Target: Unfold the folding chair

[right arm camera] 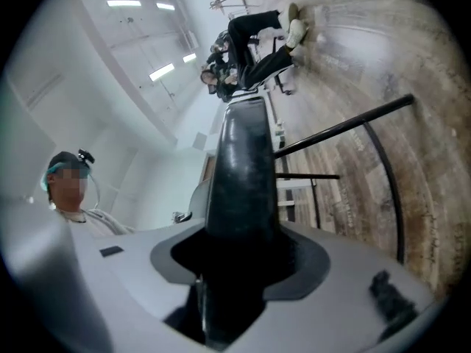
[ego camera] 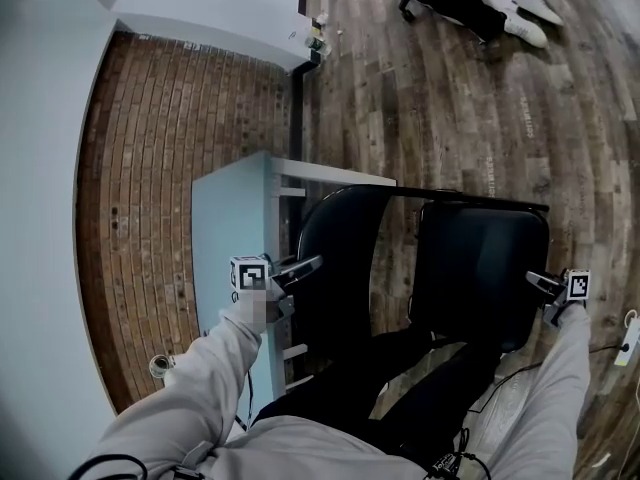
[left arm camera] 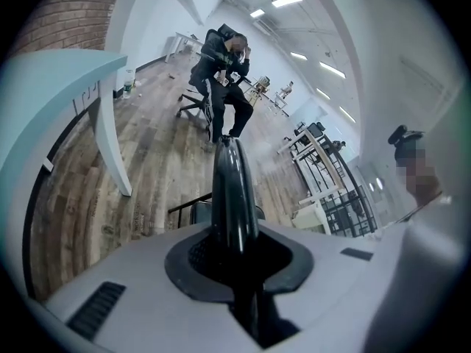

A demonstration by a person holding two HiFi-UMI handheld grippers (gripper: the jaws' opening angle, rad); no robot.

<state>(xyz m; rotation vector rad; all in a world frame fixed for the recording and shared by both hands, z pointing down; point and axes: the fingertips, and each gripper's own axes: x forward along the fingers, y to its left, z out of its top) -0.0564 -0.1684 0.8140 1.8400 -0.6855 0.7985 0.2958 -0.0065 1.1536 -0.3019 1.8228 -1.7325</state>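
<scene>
Gripping folding chair (ego camera: pixel 480 268) edges, left gripper (ego camera: pixel 308 265) and right gripper (ego camera: pixel 536 281) jaws seem clamped, per their own views.

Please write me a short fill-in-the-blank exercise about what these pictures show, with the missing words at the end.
1. The left gripper and the right gripper each grip an edge of the black folding ____.
2. The table beside the left gripper is light ____ in colour.
3. The floor in the upper right of the head view is made of ____ planks.

Missing words: chair; blue; wooden.
</scene>
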